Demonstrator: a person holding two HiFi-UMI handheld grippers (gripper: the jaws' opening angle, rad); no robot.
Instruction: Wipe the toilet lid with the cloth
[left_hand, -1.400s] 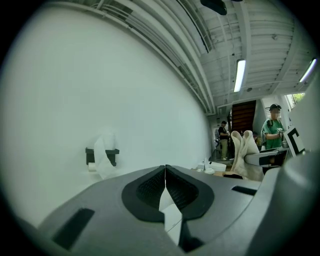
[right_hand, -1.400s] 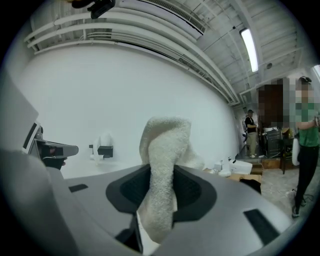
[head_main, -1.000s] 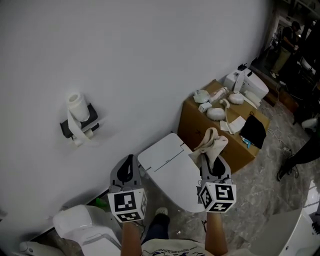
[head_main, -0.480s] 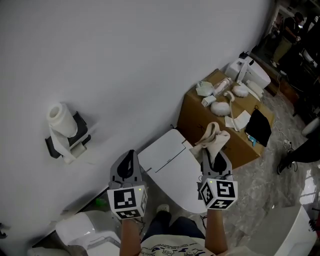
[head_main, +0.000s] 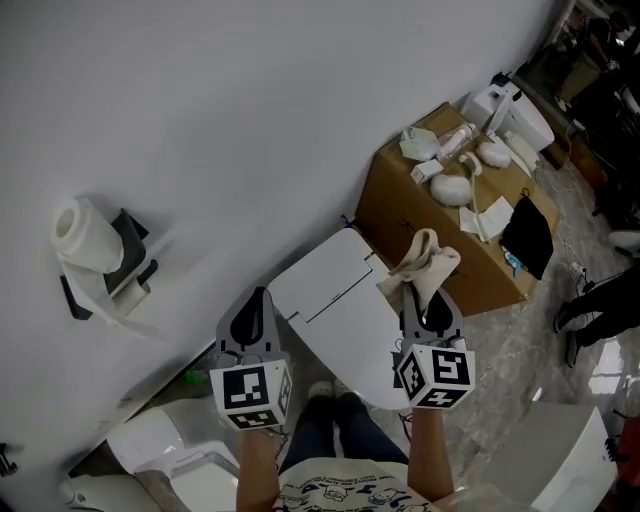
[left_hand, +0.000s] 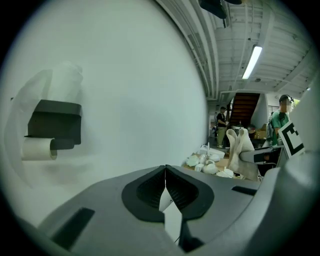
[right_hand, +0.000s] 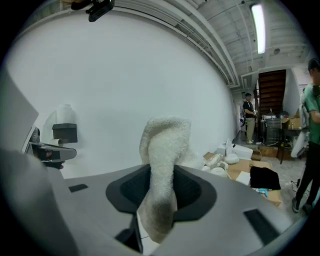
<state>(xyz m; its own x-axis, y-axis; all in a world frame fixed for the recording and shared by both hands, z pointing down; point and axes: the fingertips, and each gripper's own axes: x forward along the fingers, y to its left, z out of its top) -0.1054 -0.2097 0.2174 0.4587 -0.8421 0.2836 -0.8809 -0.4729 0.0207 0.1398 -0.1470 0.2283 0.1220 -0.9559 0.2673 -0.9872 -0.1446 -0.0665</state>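
A plain white wall (head_main: 250, 120) fills most of the head view. On it, at middle left of the frame, a dark holder (head_main: 125, 270) carries a toilet roll (head_main: 82, 230) with a strip of paper hanging down. At upper right a cardboard box (head_main: 420, 225) stands on the mottled floor; its top surface bears several small white things, too small to name with any confidence, and a black item (head_main: 528, 238) lies at its right end.

The toilet lid (head_main: 335, 315) sits at the frame's centre, white and closed, with its back edge near the wall, just left of the box. Another white fixture (head_main: 165, 450) shows at lower left.

The left gripper (head_main: 256, 305) hangs above the lid's left edge. In the left gripper view its jaws (left_hand: 165, 172) meet tip to tip with nothing between them.

The right gripper (head_main: 428, 305) is over the lid's right side, clamped on the cloth (head_main: 425, 265). The cloth is pale and fluffy and stands up in a folded loop beyond the jaws, apart from the lid. In the right gripper view the cloth (right_hand: 162, 165) runs straight through the closed jaws, its lower end hanging below them.
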